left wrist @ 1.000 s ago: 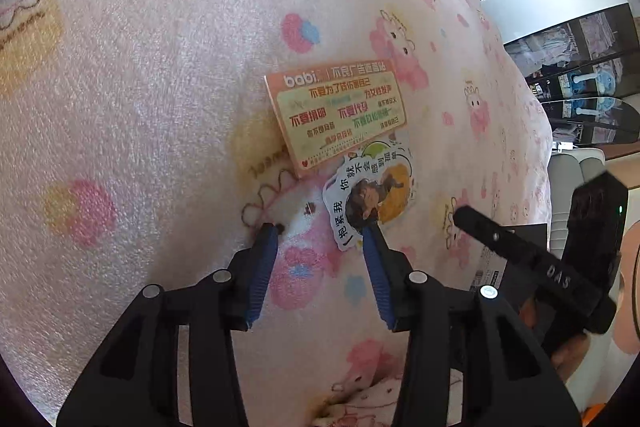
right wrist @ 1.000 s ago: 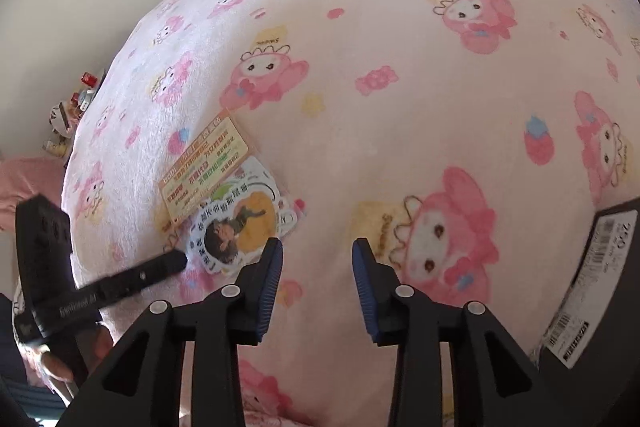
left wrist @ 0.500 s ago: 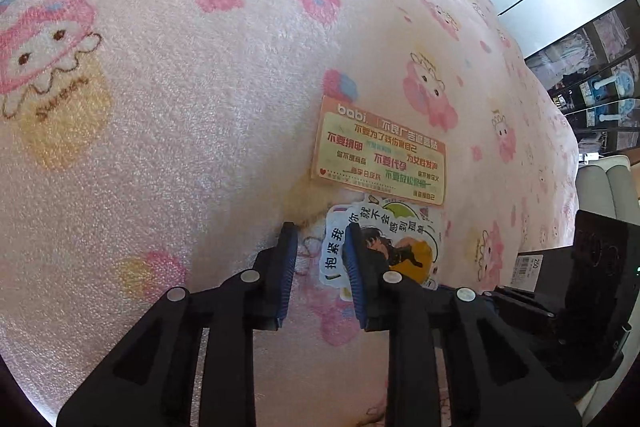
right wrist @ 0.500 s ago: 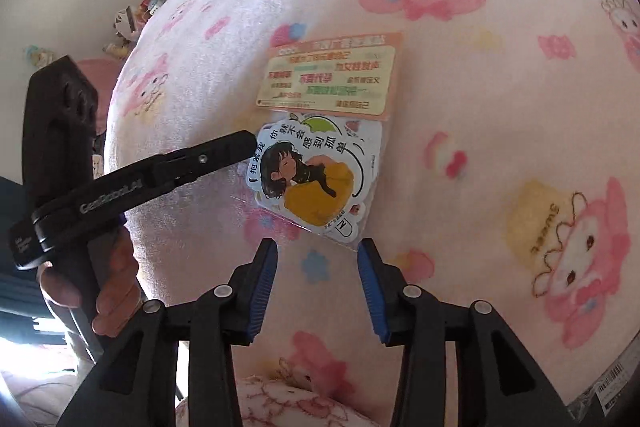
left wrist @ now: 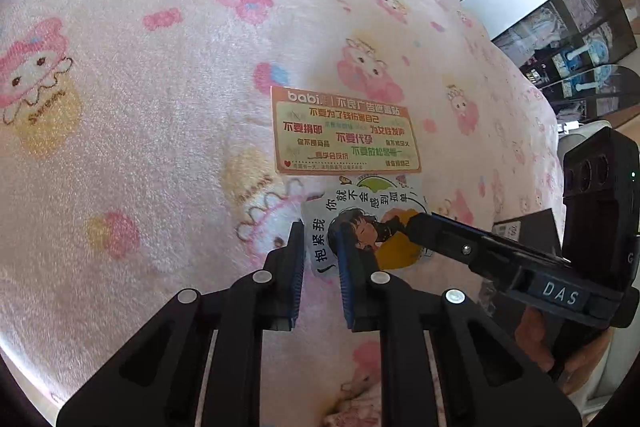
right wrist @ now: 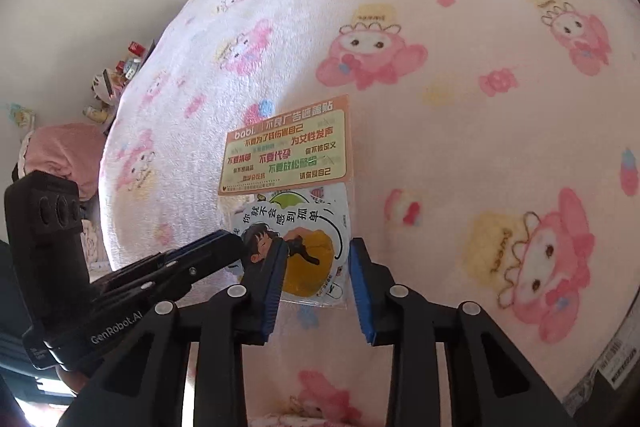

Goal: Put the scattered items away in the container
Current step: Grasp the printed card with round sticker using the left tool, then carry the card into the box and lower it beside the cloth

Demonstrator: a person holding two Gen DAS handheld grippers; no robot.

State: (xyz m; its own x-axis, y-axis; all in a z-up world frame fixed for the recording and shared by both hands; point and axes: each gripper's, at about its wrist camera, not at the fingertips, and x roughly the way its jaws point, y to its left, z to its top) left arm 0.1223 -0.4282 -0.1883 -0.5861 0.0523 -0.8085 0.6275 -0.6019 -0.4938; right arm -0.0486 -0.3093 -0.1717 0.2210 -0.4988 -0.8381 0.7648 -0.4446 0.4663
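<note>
**Two grippers at the edges of a sticker sheet on a patterned blanket**

We held both grippers low over a pink cartoon-print blanket (left wrist: 160, 107). The left gripper (left wrist: 319, 255) had its blue-padded fingers narrowed around the near-left edge of the round girl sticker sheet (left wrist: 360, 223), with a slim gap still visible between pad and sheet, so we could not tell whether it pinched. The right gripper (right wrist: 316, 259) was spread, its left finger lying over the sheet's lower part and its right finger just beside the sheet's right edge. The sheet lay flat on the blanket, touching the lower edge of an orange-bordered rectangular sticker card (left wrist: 346, 131). A dark box with a barcode label (right wrist: 618, 359) sat at the right margin of the right wrist view.
</note>
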